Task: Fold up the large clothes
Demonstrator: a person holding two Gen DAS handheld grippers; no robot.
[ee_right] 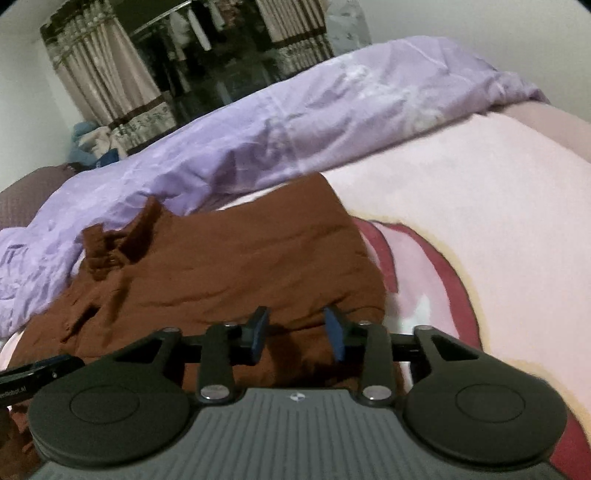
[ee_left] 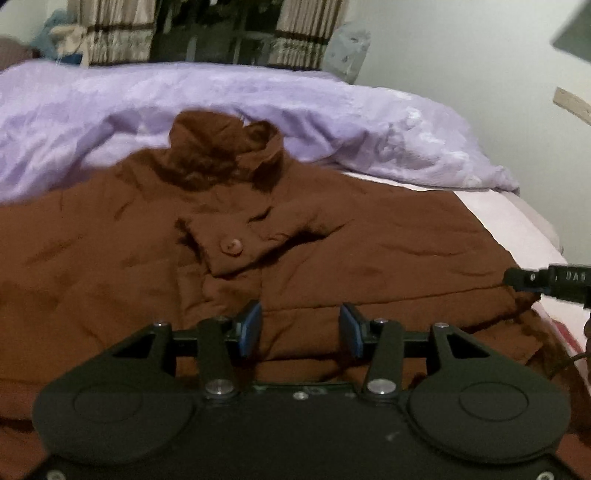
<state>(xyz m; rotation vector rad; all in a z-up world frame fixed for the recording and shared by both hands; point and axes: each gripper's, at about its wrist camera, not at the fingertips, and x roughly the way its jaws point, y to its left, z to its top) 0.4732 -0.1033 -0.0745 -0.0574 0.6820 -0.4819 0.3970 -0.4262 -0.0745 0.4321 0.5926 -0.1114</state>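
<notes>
A large brown coat [ee_left: 332, 236] lies spread on the bed, collar [ee_left: 221, 155] toward the far side, with a buttoned tab [ee_left: 231, 245] near its middle. My left gripper [ee_left: 300, 330] is open above the coat's near part, with nothing between its blue pads. In the right wrist view the coat [ee_right: 229, 266] fills the middle, its right edge lying on the pink sheet. My right gripper [ee_right: 297, 332] is open over the coat's near right edge. The right gripper's tip also shows in the left wrist view [ee_left: 546, 282], at the coat's right edge.
A crumpled lilac duvet [ee_left: 258, 99] lies along the far side of the bed, behind the coat. A pink sheet [ee_right: 480, 192] with a red pattern covers the bed to the right. Curtains [ee_left: 114, 29] and a dark window stand beyond. A wall is at the right.
</notes>
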